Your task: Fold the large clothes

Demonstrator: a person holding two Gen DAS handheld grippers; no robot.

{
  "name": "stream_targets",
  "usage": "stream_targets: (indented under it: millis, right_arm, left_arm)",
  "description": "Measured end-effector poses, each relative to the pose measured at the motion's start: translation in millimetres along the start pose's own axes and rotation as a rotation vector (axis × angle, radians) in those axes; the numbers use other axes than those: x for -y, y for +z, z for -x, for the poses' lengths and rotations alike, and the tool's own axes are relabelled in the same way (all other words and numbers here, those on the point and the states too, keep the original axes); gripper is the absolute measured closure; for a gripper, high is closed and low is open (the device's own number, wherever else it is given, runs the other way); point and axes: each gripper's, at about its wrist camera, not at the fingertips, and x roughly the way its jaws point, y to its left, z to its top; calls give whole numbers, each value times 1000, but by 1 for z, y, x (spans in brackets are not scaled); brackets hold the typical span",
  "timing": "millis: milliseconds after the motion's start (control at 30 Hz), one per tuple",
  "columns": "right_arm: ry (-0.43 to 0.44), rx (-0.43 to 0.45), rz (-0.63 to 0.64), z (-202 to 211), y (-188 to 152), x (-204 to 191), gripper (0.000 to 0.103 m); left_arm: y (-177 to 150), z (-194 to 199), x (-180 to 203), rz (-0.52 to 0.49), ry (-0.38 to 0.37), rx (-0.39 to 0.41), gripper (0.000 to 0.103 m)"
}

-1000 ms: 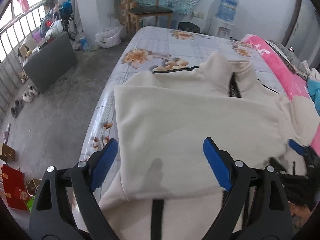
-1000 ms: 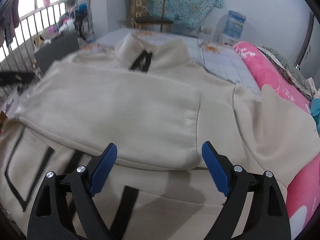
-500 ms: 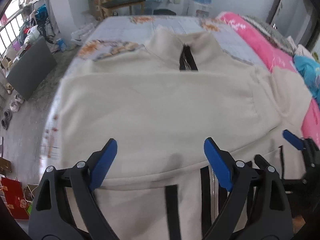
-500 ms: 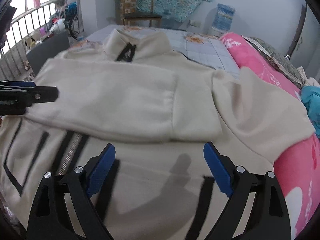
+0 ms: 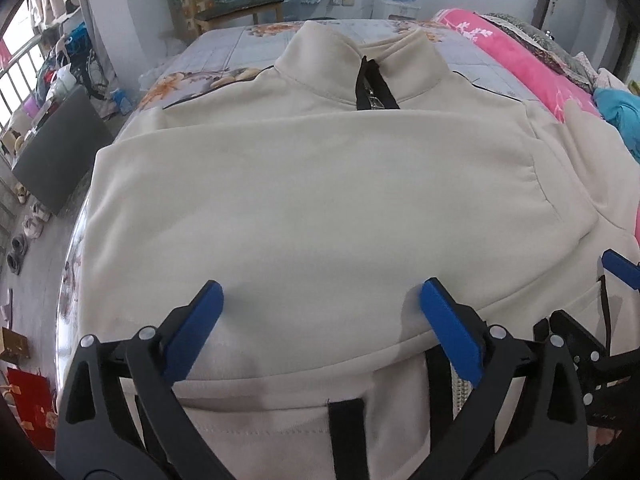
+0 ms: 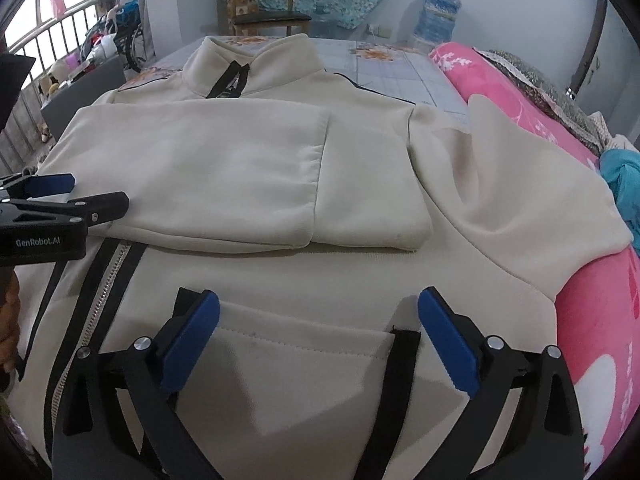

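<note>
- Nearest the cameras, the left gripper [image 5: 320, 312] and the right gripper [image 6: 318, 320] are both held with jaws spread wide and nothing between them, just above the lower front of the cream jacket [image 6: 280, 280].
- The jacket is laid face up across the bed [image 6: 400, 64], hem nearest, zipper [image 6: 92, 304] running up its front.
- One sleeve [image 6: 200, 184] is seen already folded flat across the chest; the step in hand is judged to be bringing in the other sleeve [image 6: 520, 200].
- That sleeve is spread to the right, draped onto the pink blanket [image 6: 592, 320], so it should be pinched near the cuff, which is hard to locate here, and also near the shoulder seam.
- It is best lifted only slightly and carried across level, so that the sleeve already folded is not dragged or rucked.
- Its edge should be laid parallel to the first sleeve, below the collar [image 6: 256, 64].
- Farther off, a chair [image 6: 264, 12] stands beyond the bed, well apart from the work.
</note>
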Motion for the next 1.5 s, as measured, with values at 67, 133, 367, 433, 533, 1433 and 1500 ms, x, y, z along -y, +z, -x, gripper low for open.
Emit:
stream_targets:
  millis: [67,133,367,433,533,1433,1500]
  right_arm:
    - [13,-13,-17,-2,1,2,6]
    - [31,-29,-43,-4,2,6,6]
    - [54,-50,-82,-7,1,8,6]
    - [53,-50,-87,-7,1,8,6]
    - [53,-46,-89,-7,0,8,6]
    - [60,-24,-109,-7,-4,9,6]
    - [61,-23,-110,-6,-5,10,6]
  left_arm:
    - [-1,0,0,-1,-1,13,7]
    - [-1,0,0,-1,-1,15,7]
    - [2,-1,0,2,-4,-12,7]
    - [2,-1,1,2,-3,-16,7]
    - [3,-2,0,2,-3,-19,7]
    - [2,-3,0,-6,-5,-11,7]
    - [1,-3,0,-7,-6,-11,7]
